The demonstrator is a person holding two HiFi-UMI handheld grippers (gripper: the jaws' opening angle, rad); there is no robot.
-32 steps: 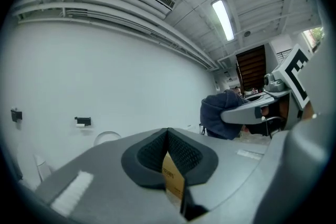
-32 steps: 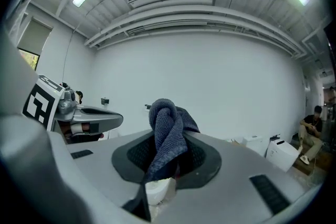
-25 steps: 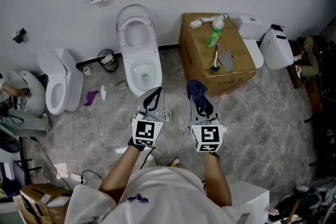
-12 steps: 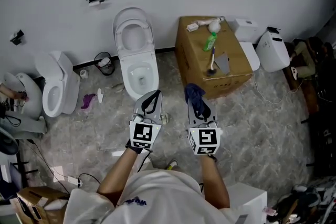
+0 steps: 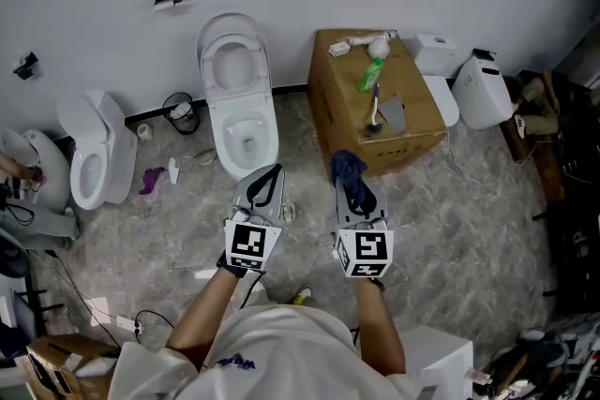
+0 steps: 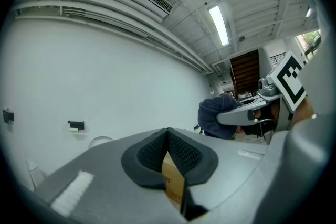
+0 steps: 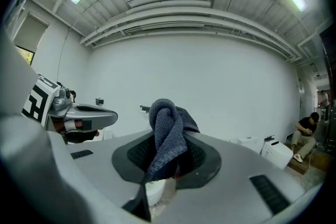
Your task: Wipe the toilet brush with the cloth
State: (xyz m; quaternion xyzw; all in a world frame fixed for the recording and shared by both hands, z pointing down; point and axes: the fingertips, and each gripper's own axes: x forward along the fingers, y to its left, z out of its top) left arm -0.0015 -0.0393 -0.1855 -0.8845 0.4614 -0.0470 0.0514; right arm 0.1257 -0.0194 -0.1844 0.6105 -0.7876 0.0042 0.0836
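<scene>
left gripper [image 5: 272, 173] has drifted slightly leftward, ribbed jaws pressed together, empty; right gripper [image 5: 352, 185] still pinches a knobbly, twisted dark-blue cloth [image 7: 167, 136] bulging above its jaws.

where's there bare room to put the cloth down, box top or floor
The box top is bare along its left, beside the green bottle; its middle and back are crowded. The floor in front of it is open; left of the toilet, a bin and litter crowd it.
</scene>
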